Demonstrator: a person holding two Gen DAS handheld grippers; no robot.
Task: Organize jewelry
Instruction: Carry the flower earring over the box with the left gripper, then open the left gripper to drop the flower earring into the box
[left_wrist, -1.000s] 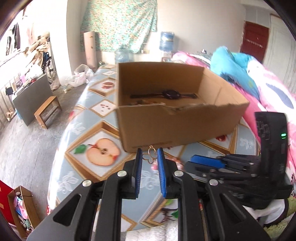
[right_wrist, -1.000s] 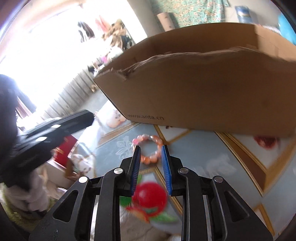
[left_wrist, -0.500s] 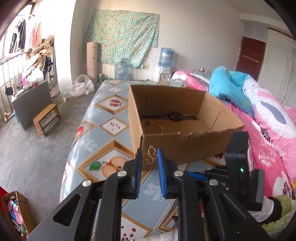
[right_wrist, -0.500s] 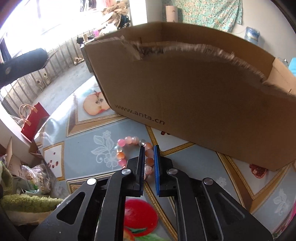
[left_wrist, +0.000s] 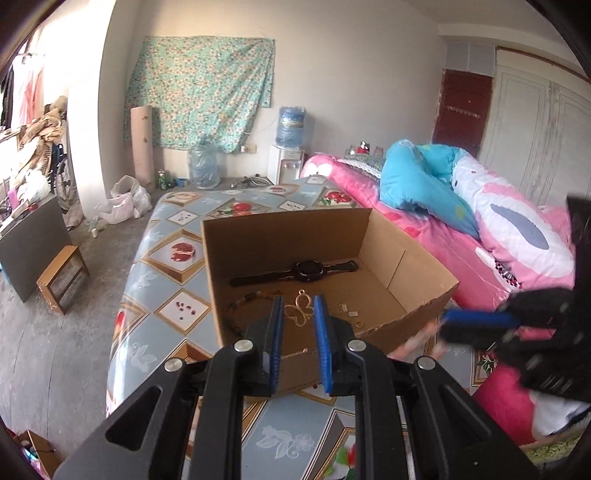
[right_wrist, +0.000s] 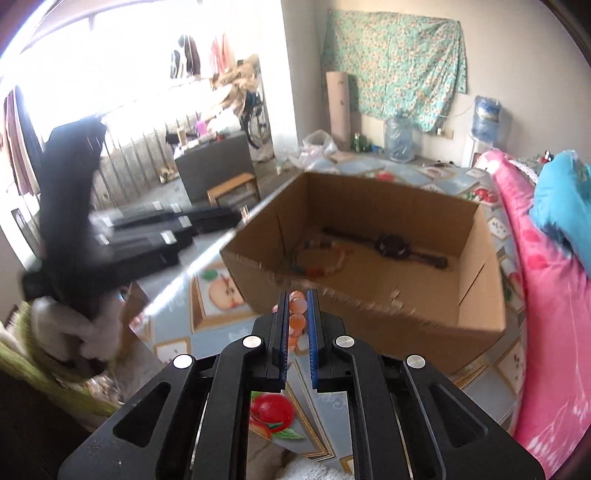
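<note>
An open cardboard box (left_wrist: 421, 258) (right_wrist: 480, 266) stands on the fruit-patterned table. Inside lie a black watch (left_wrist: 308, 270) (right_wrist: 391, 245), a beaded bracelet (right_wrist: 325, 260) and small metal pieces (left_wrist: 349, 314). My left gripper (left_wrist: 298, 314) is shut on a gold butterfly pendant (left_wrist: 300, 312) and holds it above the box's near edge. My right gripper (right_wrist: 296, 310) is shut on a pink-orange bead bracelet (right_wrist: 297, 312), lifted off the table in front of the box. In the left wrist view the right gripper (left_wrist: 476, 319) shows blurred at the box's right corner. In the right wrist view the left gripper (right_wrist: 236, 216) shows blurred.
The table (left_wrist: 166, 280) has its left edge dropping to the floor. A pink bed (left_wrist: 480, 251) with a blue quilt (left_wrist: 413, 184) borders the right. A wooden stool (left_wrist: 61, 280) and dark cabinet (left_wrist: 29, 243) stand on the left floor.
Both grippers have risen. The right gripper closed on the bead bracelet and lifted it from the table. The left gripper carried the pendant up over the box's near edge.
</note>
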